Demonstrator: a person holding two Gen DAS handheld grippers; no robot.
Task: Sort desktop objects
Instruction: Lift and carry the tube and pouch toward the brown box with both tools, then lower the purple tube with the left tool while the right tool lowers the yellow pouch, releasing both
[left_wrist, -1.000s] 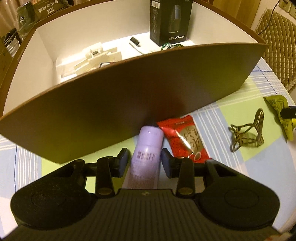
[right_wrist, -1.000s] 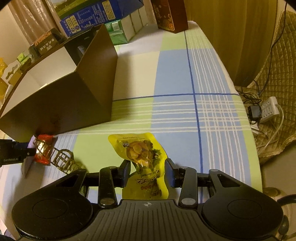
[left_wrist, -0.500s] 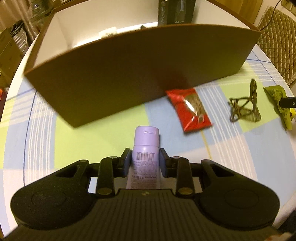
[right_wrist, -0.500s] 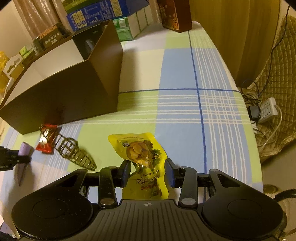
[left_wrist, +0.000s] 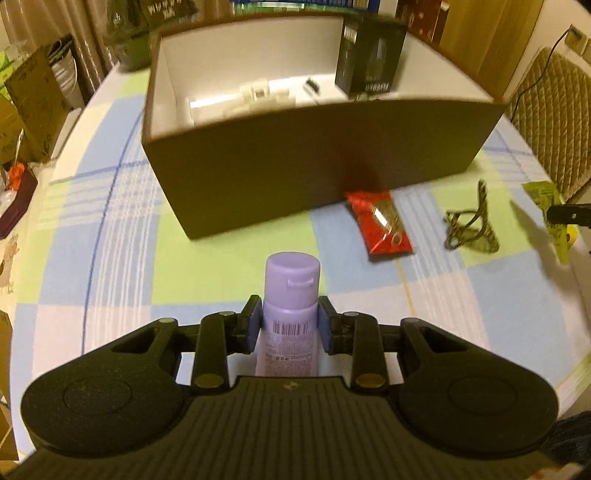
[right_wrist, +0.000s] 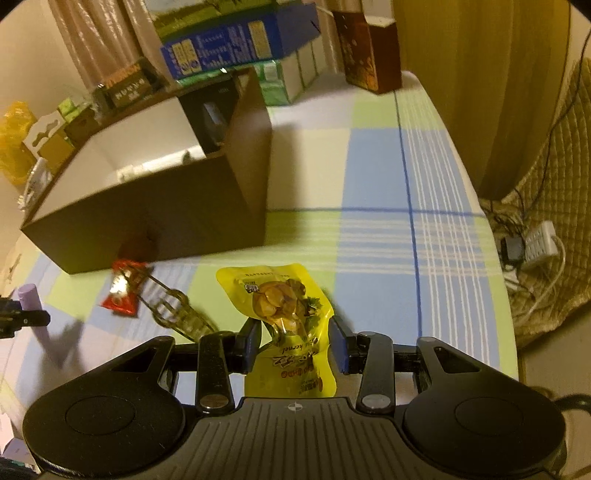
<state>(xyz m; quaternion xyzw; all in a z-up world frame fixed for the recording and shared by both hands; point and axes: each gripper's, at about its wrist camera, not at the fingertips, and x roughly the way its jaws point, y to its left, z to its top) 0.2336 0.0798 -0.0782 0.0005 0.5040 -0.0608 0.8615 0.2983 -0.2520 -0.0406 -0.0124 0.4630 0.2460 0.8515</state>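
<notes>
My left gripper (left_wrist: 290, 325) is shut on a lilac flip-cap bottle (left_wrist: 291, 280) and holds it above the checked tablecloth, short of the open brown box (left_wrist: 314, 155). A red snack packet (left_wrist: 384, 227) lies by the box's near wall, and a bronze hair claw (left_wrist: 469, 229) lies to its right. My right gripper (right_wrist: 295, 341) is shut on a yellow nut pouch (right_wrist: 277, 295), which hangs off the cloth. In the right wrist view the red packet (right_wrist: 123, 291), the claw (right_wrist: 173, 306) and the lilac bottle (right_wrist: 29, 297) lie to the left.
Inside the white-lined box stand a black carton (left_wrist: 369, 55) and small white items. Stacked cartons (right_wrist: 236, 44) and a dark red box (right_wrist: 369, 55) line the table's far end. The table edge runs along the right, with a power strip (right_wrist: 535, 240) on the floor.
The left gripper closed on the lilac bottle, then rose and drew back from the box with it. The right gripper lifted slightly with the yellow pouch.
</notes>
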